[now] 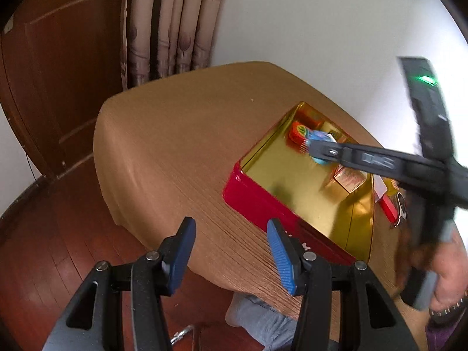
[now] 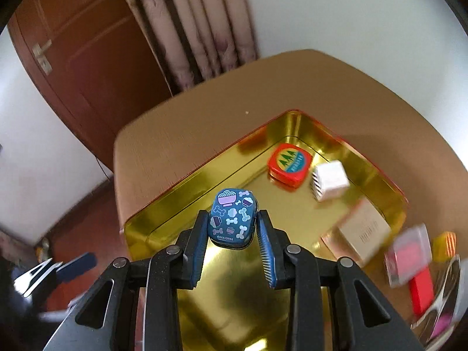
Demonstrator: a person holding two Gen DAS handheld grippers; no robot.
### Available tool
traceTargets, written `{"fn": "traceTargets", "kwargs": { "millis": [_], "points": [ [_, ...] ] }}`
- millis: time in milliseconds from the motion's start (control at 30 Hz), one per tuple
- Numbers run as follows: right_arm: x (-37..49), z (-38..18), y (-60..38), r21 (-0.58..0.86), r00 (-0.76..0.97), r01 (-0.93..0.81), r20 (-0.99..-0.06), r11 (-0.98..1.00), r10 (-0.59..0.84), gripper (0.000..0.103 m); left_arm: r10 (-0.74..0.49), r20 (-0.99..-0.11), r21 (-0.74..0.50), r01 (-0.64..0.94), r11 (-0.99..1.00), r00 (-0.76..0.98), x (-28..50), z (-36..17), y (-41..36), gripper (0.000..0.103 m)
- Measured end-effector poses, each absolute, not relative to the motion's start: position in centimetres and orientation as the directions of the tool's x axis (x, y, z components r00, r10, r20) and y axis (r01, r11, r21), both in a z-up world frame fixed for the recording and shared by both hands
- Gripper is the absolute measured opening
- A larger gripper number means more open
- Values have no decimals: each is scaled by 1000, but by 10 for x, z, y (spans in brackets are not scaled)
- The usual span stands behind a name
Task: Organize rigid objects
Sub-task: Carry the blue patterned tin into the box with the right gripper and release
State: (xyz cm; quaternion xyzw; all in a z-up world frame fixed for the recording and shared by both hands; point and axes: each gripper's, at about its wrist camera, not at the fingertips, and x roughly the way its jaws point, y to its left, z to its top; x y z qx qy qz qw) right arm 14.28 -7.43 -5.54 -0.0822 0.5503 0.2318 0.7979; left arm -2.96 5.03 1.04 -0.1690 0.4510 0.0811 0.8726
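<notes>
A red tin box with a gold inside (image 1: 257, 201) (image 2: 181, 187) sits on the tan table. My right gripper (image 2: 232, 219) is shut on a small blue patterned tin (image 2: 232, 218) and holds it over the box; it shows in the left wrist view (image 1: 318, 149) too. Inside the box lie a red-orange tin (image 2: 289, 163) (image 1: 298, 133), a white cube (image 2: 330, 180) and a beige carton (image 2: 365, 231) (image 1: 349, 178). My left gripper (image 1: 231, 242) is open and empty, at the table's near edge, short of the box.
To the right of the box lie a clear case with red inside (image 2: 409, 253), a red block (image 2: 421, 289) (image 1: 387, 207), a small orange item (image 2: 444, 245) and glasses (image 2: 444, 298). A wooden door (image 1: 58, 87) and curtain (image 1: 172, 20) stand behind the table (image 1: 175, 146).
</notes>
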Motion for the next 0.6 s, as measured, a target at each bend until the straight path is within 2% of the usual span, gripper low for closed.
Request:
{"fn": "traceTargets", "kwargs": {
  "millis": [233,600],
  "points": [
    [176,-83,-45,43,241,-490,-953,871,183,30,-47,-829,-257,-306,917,557,-25,2,59,52],
    [185,-90,-54,57,243,-451,-952,891,184,33,-41,-838,-242,-303,922,543,-21,-2,58,52]
  ]
}}
